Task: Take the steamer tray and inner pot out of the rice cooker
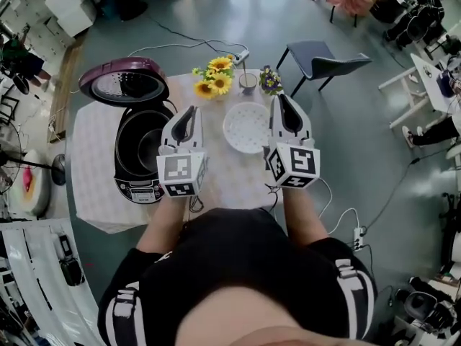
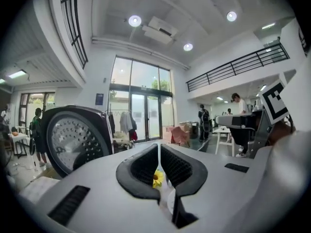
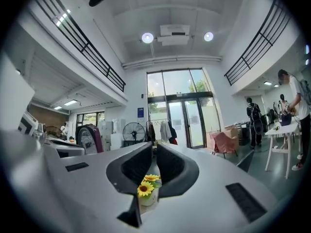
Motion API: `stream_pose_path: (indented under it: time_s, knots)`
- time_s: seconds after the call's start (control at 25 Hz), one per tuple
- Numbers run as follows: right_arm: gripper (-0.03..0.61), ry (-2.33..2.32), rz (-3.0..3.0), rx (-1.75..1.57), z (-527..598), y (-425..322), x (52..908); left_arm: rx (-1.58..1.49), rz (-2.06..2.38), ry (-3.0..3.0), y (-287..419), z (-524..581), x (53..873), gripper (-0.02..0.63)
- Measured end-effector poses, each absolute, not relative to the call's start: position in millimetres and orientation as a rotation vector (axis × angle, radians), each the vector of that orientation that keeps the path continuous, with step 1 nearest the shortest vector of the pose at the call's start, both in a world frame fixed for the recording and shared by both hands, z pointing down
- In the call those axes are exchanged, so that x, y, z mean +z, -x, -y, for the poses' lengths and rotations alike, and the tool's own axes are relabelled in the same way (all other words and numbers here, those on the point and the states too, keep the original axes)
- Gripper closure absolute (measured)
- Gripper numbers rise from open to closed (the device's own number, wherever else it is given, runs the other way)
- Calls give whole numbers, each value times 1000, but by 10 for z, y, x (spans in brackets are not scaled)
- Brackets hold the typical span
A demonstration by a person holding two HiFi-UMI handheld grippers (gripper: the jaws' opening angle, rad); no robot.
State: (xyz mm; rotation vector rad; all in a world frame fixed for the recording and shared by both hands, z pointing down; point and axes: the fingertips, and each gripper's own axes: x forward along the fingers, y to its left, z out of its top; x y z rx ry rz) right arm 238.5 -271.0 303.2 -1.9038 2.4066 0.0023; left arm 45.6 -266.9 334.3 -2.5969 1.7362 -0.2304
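Overhead, the round white perforated steamer tray (image 1: 246, 127) lies mid-frame on the cloth-covered surface (image 1: 94, 193), right of the open black rice cooker (image 1: 140, 161); their own views show the left gripper (image 2: 159, 152), then the right gripper (image 3: 154, 149), pressed together and empty.

Nothing legible here — cooker panel (image 1: 138, 191) print and the blue wall sign (image 3: 140, 112) are too small.

Rice cooker (image 1: 138, 188) glossy plastic; steamer tray (image 1: 246, 127) matt white plastic
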Motion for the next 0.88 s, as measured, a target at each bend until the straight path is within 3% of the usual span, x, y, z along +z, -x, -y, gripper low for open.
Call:
stream_pose_path:
  time_s: [0.08, 0.88]
  knots:
    - [580, 1889, -2425, 55, 2601, -2316, 3001, -211, -1725, 2599, -412, 2588, 3277, 609]
    - [580, 1730, -2508, -40, 2588, -2319, 3133, -263, -1702, 2598, -658, 2376, 3251, 610]
